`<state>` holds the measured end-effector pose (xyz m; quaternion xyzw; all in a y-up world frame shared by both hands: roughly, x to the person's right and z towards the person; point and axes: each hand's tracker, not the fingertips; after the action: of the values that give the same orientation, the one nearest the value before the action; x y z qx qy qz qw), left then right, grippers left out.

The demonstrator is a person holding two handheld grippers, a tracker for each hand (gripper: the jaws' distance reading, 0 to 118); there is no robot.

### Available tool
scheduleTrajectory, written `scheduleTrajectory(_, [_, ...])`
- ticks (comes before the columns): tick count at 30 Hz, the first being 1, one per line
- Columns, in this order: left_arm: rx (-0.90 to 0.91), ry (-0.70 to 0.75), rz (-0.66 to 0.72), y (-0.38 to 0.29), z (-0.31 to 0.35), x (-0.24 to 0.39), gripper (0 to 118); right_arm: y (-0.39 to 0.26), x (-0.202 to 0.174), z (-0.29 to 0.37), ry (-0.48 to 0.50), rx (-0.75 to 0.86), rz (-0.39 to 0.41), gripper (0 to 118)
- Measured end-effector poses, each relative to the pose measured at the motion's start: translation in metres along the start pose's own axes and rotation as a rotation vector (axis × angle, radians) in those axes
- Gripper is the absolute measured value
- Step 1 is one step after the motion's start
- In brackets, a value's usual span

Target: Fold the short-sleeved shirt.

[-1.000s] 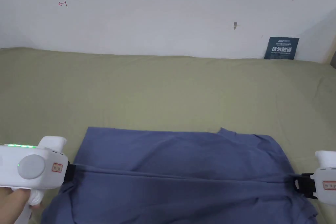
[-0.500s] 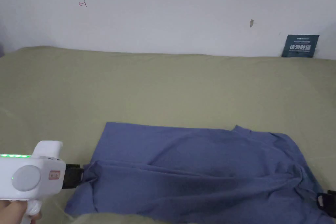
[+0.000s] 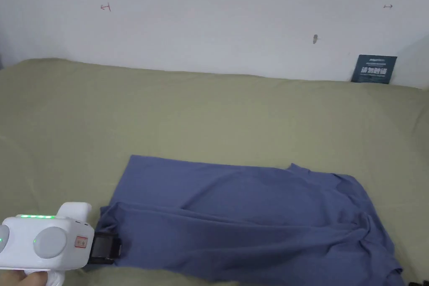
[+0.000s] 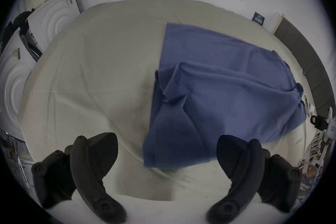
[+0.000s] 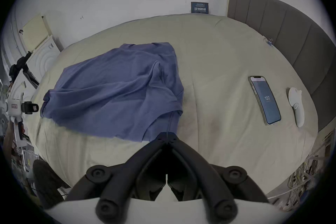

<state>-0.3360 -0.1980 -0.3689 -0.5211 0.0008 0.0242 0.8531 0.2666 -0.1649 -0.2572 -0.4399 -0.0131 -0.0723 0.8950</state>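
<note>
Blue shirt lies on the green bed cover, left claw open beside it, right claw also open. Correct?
Not quite. The right claw is shut, jaws meeting at the tips with nothing visibly between them, as the right gripper view shows. The rest holds: the blue shirt lies on the green bed cover, left claw open beside it.

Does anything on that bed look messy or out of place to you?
Yes. The blue shirt is only loosely folded: its near half lies bunched in slanting wrinkles, and the right end is rumpled, not flat. A phone and a white controller also lie on the green bedcover, apart from the shirt.
</note>
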Motion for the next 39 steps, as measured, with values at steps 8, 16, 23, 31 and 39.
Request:
scheduleTrajectory(8, [0.039, 0.025, -0.126, -0.006, 0.011, 0.029, 8, 0.003, 0.006, -0.015, 0.037, -0.004, -0.007, 16])
scheduleTrajectory(16, [0.029, -0.019, -0.038, 0.003, 0.006, 0.013, 8, 0.009, -0.002, -0.059, 0.014, -0.084, 0.003, 101])
scheduleTrajectory(23, [0.027, -0.013, -0.074, 0.002, 0.015, 0.017, 8, 0.006, 0.007, -0.046, 0.033, -0.073, -0.01, 1])
scheduleTrajectory(31, [0.051, -0.02, -0.05, 0.001, 0.027, 0.012, 8, 0.011, 0.003, -0.013, 0.014, -0.018, -0.001, 1])
scheduleTrajectory(39, [0.062, -0.016, -0.049, -0.008, 0.044, 0.001, 8, 0.0, 0.004, 0.01, 0.013, -0.004, -0.014, 1])
